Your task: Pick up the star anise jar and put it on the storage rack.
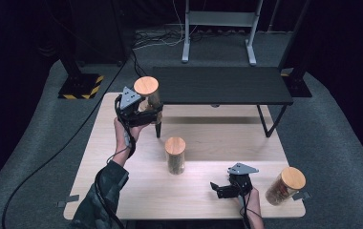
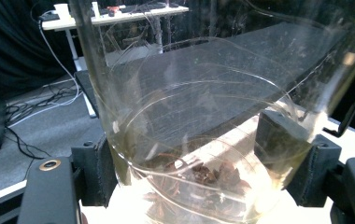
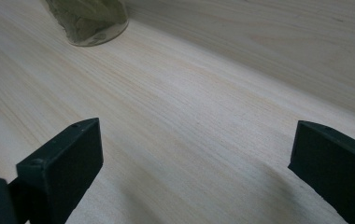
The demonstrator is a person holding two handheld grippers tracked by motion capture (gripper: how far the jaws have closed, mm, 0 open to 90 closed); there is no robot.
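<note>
A clear glass jar with a round wooden lid point(image 1: 146, 86) is raised at the table's far left, beside the front left corner of a black shelf point(image 1: 222, 85). My left gripper point(image 1: 152, 110) is shut on its glass body. In the left gripper view the jar point(image 2: 199, 116) stands between the two black pads point(image 2: 283, 149), with dark dried bits at its bottom. A second lidded jar point(image 1: 175, 155) stands upright mid-table, and its base point(image 3: 89, 21) is in the right gripper view. My right gripper point(image 1: 219, 190) point(image 3: 194, 172) rests low near the front edge, open with nothing between its fingers. A third jar point(image 1: 284, 186) leans at the front right.
The light wooden table point(image 1: 136, 191) sits on grey carpet. The black shelf stands on thin legs point(image 1: 268, 121) over the table's far half. A cable point(image 1: 50, 157) runs along the floor at the left. A metal stand point(image 1: 218, 28) is behind the shelf.
</note>
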